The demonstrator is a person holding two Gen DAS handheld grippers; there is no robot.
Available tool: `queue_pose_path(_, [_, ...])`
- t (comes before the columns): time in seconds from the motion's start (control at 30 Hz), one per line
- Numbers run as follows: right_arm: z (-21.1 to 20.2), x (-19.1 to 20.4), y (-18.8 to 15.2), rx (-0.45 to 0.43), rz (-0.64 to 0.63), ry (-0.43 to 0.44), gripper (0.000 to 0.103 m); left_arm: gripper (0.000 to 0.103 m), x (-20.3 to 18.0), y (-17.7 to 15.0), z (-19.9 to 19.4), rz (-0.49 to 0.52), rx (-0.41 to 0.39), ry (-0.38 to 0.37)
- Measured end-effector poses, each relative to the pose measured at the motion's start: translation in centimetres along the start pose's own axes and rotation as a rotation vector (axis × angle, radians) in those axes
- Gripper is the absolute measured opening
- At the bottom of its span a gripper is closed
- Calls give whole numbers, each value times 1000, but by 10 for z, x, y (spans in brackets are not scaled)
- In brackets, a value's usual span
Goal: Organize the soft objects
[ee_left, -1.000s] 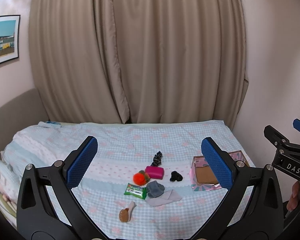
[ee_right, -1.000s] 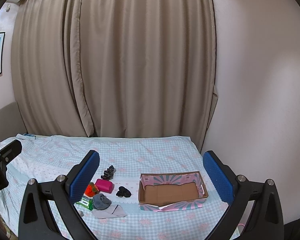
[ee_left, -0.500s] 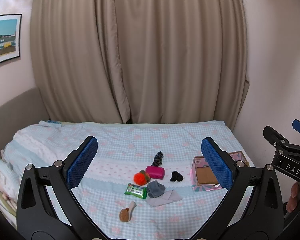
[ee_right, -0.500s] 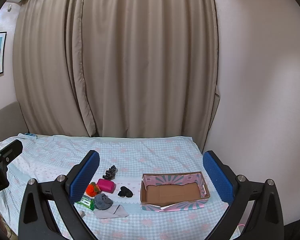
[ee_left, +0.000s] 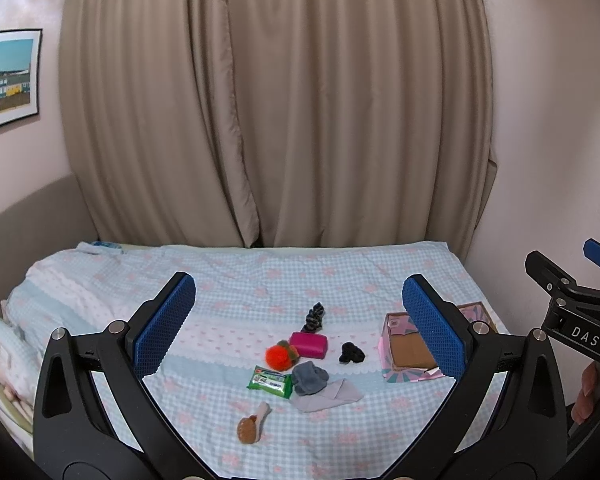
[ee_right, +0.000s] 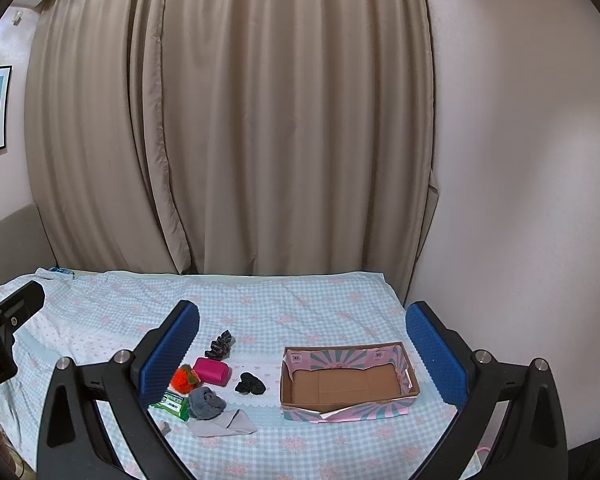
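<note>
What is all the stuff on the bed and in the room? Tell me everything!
Patterned cardboard box: 1, pink and teal outside, brown inside, empty, right side of bed.
Magenta rounded pouch: 1, bed middle.
Orange fluffy pompom: 1, touching the pouch's left.
Black scrunchie: 1, between pouch and box.
Dark patterned scrunchie: 1, behind pouch.
Green wipes packet: 1, nearer than the pompom.
Grey rolled sock: 1, on a flat grey cloth.
Brown and cream plush toy: 1, nearest.
Checked bedspread: 1, blue with pink flowers.
Beige curtains: across the back wall.
Framed picture: 1, left wall.
Left tongs: black, blue pads, open.
Right tongs: same, open.
</note>
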State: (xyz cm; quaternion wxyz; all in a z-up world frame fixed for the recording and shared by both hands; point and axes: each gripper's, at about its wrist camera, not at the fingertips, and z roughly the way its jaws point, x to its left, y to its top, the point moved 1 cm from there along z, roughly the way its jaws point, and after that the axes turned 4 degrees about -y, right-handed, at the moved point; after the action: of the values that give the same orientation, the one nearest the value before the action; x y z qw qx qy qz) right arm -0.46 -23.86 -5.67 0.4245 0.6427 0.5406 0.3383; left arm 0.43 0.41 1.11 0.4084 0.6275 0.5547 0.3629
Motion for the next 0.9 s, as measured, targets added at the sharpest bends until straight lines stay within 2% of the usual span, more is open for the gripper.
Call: queue_pose_path(0.9, [1,1,0,-4,-1,1,103,103,-10,1,0,-7,-4,7])
